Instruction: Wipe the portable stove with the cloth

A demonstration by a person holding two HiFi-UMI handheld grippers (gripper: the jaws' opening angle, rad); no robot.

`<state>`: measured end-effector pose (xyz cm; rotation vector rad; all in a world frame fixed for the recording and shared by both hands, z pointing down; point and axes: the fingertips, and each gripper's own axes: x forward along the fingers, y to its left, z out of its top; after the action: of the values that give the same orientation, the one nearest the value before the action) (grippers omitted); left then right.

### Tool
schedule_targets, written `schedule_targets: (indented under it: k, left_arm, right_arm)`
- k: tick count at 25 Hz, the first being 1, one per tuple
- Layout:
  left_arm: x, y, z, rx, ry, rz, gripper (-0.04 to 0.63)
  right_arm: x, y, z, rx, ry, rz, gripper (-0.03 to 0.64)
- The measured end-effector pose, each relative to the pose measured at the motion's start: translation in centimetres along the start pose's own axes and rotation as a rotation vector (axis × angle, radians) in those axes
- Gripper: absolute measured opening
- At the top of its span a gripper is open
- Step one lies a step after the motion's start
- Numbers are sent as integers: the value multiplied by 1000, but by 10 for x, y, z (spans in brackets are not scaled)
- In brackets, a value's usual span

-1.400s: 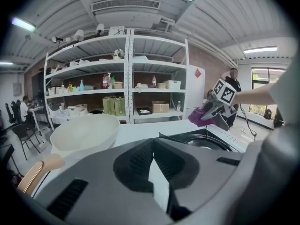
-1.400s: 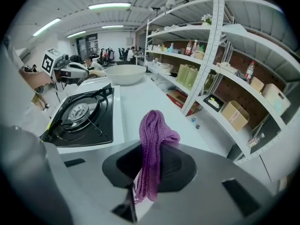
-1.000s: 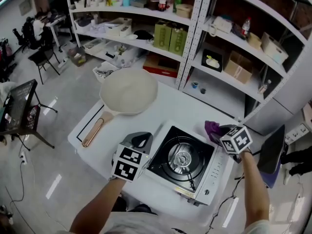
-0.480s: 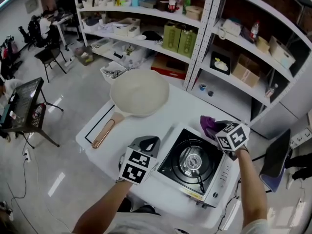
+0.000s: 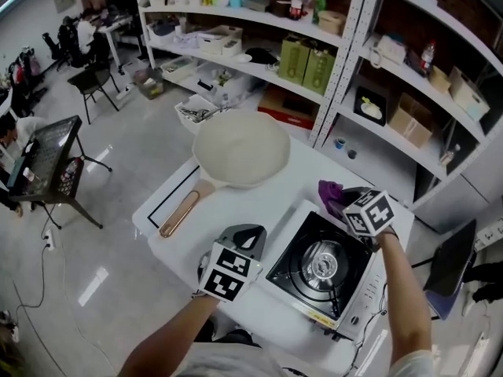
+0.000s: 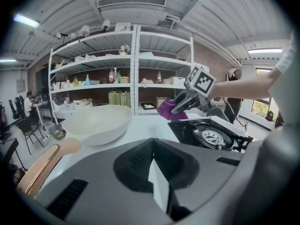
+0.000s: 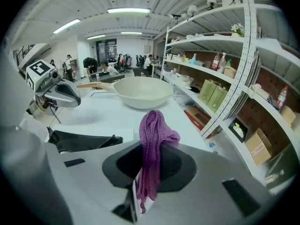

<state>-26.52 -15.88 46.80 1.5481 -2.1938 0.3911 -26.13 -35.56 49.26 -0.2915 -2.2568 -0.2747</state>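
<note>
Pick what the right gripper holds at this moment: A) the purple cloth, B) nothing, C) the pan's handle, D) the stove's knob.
A: the right gripper has its jaws closed on the purple cloth, which hangs bunched between them near the stove's far corner.

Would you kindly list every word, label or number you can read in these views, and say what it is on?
No text is legible anywhere.
Portable stove: the yellow label on its front is too small to read.
Green boxes: print blurred.
Left gripper and right gripper: square marker patterns only, no letters.
</note>
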Motion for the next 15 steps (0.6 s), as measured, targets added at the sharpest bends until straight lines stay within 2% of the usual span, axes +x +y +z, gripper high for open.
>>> schedule_targets:
  k: [9, 15]
  left_arm:
    - [-7, 9, -14, -25, 21, 23, 5]
    - [-10, 15, -20, -32, 23, 38, 5]
  right_arm:
    - [33, 13, 26, -31, -2, 57, 64]
    - [46, 13, 37, 15, -42, 84, 64]
